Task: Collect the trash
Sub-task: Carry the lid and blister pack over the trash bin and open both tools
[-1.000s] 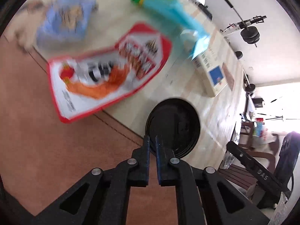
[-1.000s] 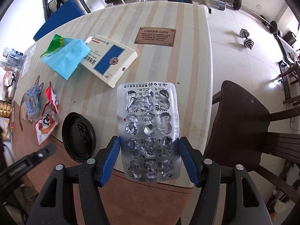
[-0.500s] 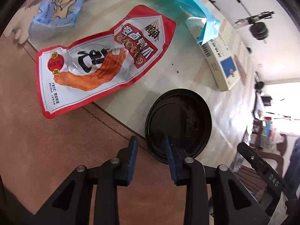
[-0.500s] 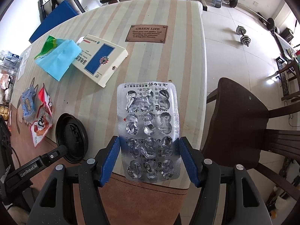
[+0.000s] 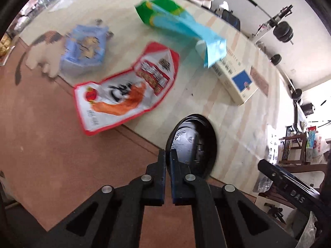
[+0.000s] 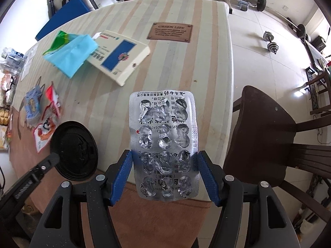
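My left gripper (image 5: pixel 168 155) is shut on the near rim of a black plastic lid (image 5: pixel 196 142), which tilts up off the table edge. A red and white snack wrapper (image 5: pixel 128 91), a pale blue wrapper (image 5: pixel 84 49) and a green and blue bag (image 5: pixel 182 24) lie beyond it. The bag partly covers a white medicine box (image 5: pixel 233 78). My right gripper (image 6: pixel 164 163) holds an empty silver blister pack (image 6: pixel 163 132) by its two long edges, above the table's near edge. The black lid (image 6: pixel 76 146) shows at lower left in the right wrist view.
The striped table (image 6: pixel 165 41) carries a brown plaque (image 6: pixel 169 32) at its far end. A brown cloth (image 5: pixel 41 134) covers the near corner. A dark wooden chair (image 6: pixel 260 136) stands to the right, with dumbbells (image 6: pixel 271 43) on the floor behind it.
The left jaws opened over the lid's rim, then closed on it, and the lid now tilts up. The right gripper and the blister pack have stayed put.
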A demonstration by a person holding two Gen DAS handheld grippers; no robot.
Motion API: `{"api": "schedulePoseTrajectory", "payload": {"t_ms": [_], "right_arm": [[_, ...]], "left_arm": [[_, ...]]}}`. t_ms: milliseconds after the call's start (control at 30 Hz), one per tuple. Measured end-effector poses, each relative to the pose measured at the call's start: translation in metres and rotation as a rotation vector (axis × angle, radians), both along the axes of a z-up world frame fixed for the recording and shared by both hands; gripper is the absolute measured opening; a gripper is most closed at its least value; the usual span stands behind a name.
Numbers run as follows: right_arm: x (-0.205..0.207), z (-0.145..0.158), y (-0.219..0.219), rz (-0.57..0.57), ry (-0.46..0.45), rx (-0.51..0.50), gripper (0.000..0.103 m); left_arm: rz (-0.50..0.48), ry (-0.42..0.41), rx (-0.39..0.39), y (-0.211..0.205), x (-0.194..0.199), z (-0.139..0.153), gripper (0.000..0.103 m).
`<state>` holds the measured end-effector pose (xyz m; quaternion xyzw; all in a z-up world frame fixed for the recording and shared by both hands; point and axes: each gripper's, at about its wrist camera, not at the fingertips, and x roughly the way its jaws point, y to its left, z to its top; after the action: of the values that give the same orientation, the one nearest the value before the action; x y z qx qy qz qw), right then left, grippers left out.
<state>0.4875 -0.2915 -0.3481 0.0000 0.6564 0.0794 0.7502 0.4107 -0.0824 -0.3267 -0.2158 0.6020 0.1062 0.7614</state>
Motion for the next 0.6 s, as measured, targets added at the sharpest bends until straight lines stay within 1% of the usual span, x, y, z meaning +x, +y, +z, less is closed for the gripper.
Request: {"api": "schedulePoseTrajectory", "payload": {"t_ms": [133, 200, 267, 333, 433, 500, 533, 600], "right_arm": [[-0.013, 0.013, 0.012, 0.035, -0.007, 0.025, 0.066], [-0.025, 0.021, 0.025, 0.07, -0.009, 0.038, 0.066], [-0.039, 0.03, 0.042, 0.115, -0.01, 0.053, 0.066], [-0.054, 0.037, 0.059, 0.157, -0.013, 0.064, 0.066], [-0.086, 0.05, 0.096, 0.249, -0.019, 0.085, 0.066], [-0.111, 0.055, 0.123, 0.314, -0.016, 0.1, 0.066], [-0.121, 0.058, 0.136, 0.343, -0.015, 0.105, 0.066], [-0.154, 0.061, 0.168, 0.422, -0.009, 0.119, 0.066]], "left_arm": [[0.039, -0.053, 0.016, 0.02, -0.029, 0.023, 0.001], [0.071, -0.073, 0.033, 0.035, -0.04, 0.035, 0.001], [0.115, -0.096, 0.053, 0.056, -0.066, 0.048, 0.001], [0.151, -0.113, 0.066, 0.074, -0.089, 0.054, 0.001], [0.23, -0.133, 0.092, 0.101, -0.143, 0.071, 0.001], [0.277, -0.137, 0.103, 0.113, -0.177, 0.077, 0.001], [0.315, -0.14, 0.112, 0.124, -0.2, 0.08, 0.001], [0.366, -0.135, 0.122, 0.139, -0.235, 0.082, 0.001]]}}
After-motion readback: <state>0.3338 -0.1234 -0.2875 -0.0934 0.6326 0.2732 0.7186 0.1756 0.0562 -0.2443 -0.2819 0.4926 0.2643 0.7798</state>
